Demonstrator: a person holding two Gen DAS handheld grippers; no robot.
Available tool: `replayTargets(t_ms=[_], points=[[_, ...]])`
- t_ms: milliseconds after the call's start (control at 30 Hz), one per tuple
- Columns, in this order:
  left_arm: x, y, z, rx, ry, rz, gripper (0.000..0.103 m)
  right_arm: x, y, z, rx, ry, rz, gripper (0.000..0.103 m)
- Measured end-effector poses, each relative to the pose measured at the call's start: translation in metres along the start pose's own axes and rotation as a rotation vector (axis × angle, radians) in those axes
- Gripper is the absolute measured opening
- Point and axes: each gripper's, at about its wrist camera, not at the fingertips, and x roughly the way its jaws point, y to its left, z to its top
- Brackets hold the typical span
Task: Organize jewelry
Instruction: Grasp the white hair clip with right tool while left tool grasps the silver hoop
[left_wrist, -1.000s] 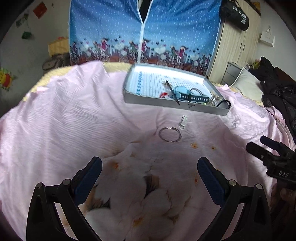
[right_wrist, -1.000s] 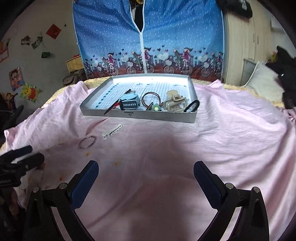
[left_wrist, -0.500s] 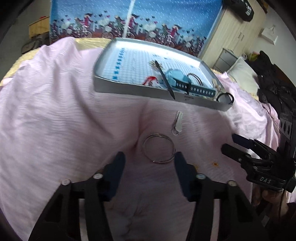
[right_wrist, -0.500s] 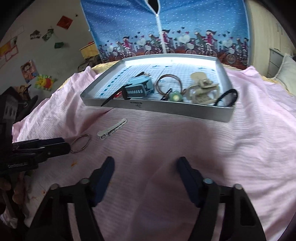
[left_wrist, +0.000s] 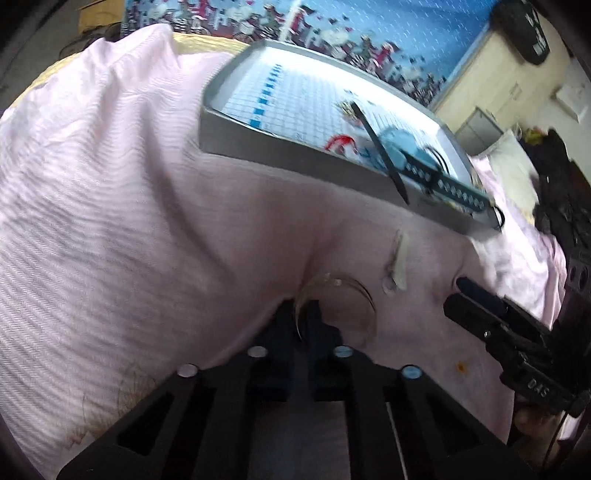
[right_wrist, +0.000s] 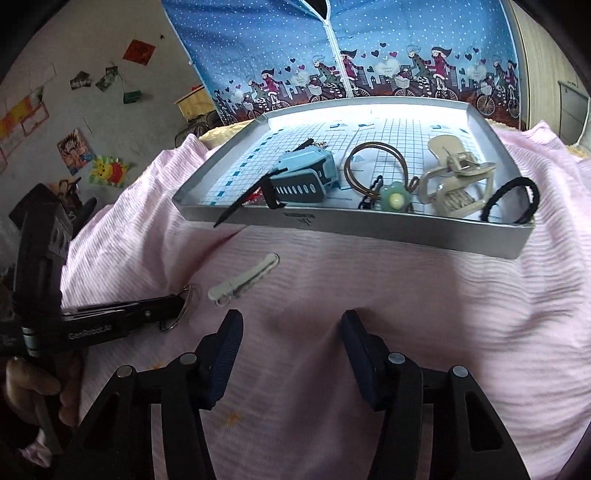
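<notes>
because the thin metal ring (left_wrist: 334, 295) lies flat on the pink bedsheet (left_wrist: 129, 229), i've clamped my left hand-held gripper (left_wrist: 301, 317) on its near edge so it tips up for lifting. my right hand-held gripper (right_wrist: 291, 332) hovers with fingers apart, just short of the pale hair clip (right_wrist: 243, 280), likely next. both belong in the silver tray (right_wrist: 369, 229) beyond, with the other pieces.
</notes>
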Motion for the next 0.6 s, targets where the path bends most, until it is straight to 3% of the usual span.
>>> replayTargets(t_ms=[367, 600], points=[[-0.034, 0.031, -0.018, -0.166, -0.209, -0.016, 0.003, 0.022, 0.021, 0.011, -0.013, 0.013, 0.062, 0.053], [-0.027, 0.031, -0.015, -0.225, -0.228, 0.039, 0.003, 0.037, 0.021, 0.019, 0.033, 0.033, 0.088, 0.053]])
